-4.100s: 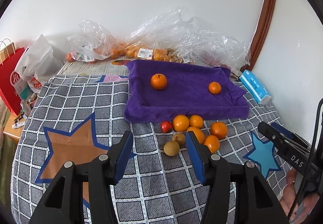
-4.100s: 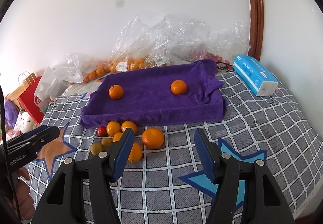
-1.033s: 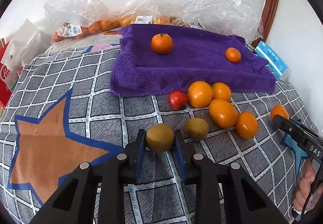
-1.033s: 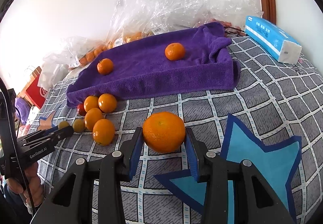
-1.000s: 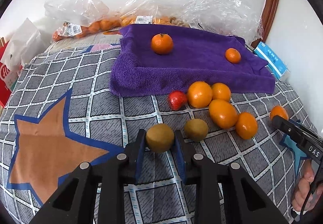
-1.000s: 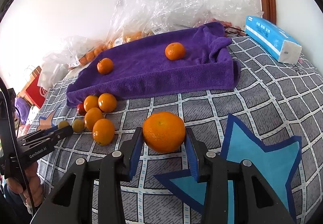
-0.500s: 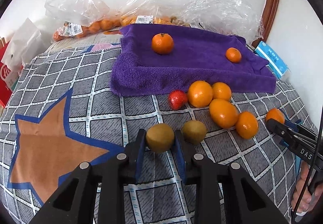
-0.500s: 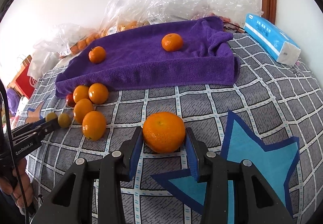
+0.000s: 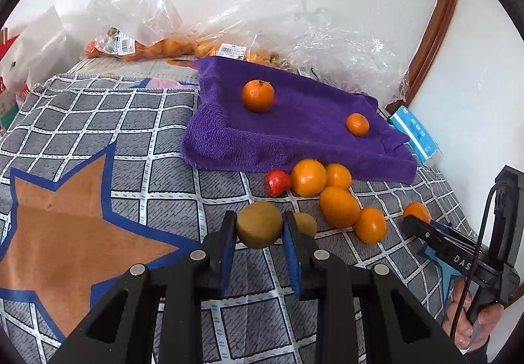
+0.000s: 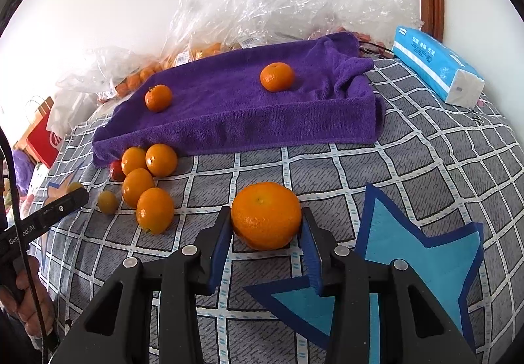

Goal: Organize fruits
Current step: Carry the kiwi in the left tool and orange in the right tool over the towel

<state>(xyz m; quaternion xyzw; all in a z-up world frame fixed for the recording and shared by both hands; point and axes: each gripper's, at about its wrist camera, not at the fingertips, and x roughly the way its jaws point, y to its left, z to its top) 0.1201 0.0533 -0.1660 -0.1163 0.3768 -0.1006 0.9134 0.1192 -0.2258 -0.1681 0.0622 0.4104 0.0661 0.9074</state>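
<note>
1. Left wrist view: the left gripper (image 9: 259, 231) was clamped on a brown kiwi (image 9: 259, 228), held just in front of the loose fruit pile beside the purple towel (image 9: 294, 138).
2. Right wrist view: the right gripper (image 10: 266, 229) gripped a large orange (image 10: 266, 215) over the checked blanket (image 10: 425, 161), near the towel's front edge.

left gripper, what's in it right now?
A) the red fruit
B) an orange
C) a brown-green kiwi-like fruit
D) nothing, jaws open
C: the left gripper has its blue pads closed on both sides of the round brown-green fruit, while the red fruit lies loose on the checked cloth further back.
</note>
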